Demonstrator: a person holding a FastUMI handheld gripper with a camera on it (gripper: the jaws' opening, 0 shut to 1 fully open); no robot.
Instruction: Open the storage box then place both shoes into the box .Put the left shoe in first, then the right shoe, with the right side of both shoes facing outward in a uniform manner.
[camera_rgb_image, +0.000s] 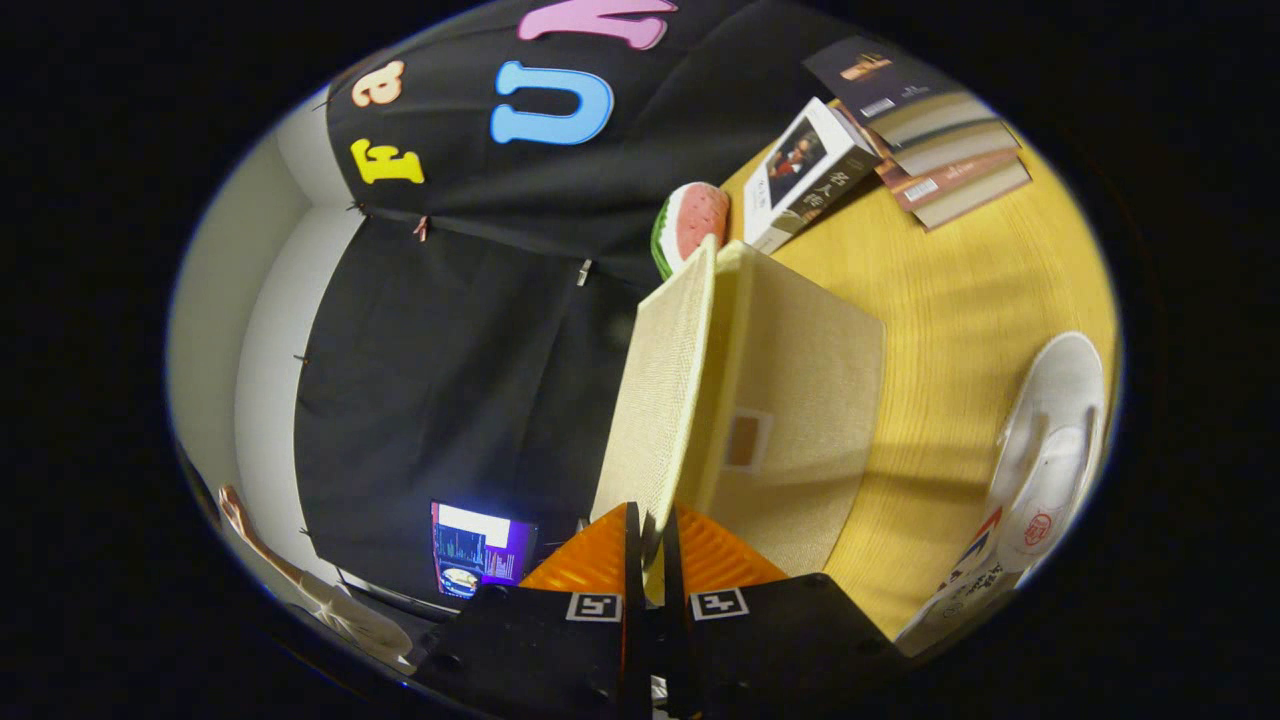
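The beige woven storage box (810, 400) stands on the yellow wooden table (960, 300), and the whole scene appears rolled sideways. Its flat lid (660, 390) is swung up and away from the box body, leaving a narrow gap between them. My gripper (648, 525) is shut on the lid's near edge, with both fingers pressed against it. A white shoe (1050, 450) with red and blue marks lies on the table beside the box, off to the side of my fingers.
Beyond the box lie a watermelon-slice toy (690, 222), a white book (805, 175) and a stack of books (930, 140). A lit screen (480, 550) and a person's arm (290, 575) sit off the table on the other side of my fingers.
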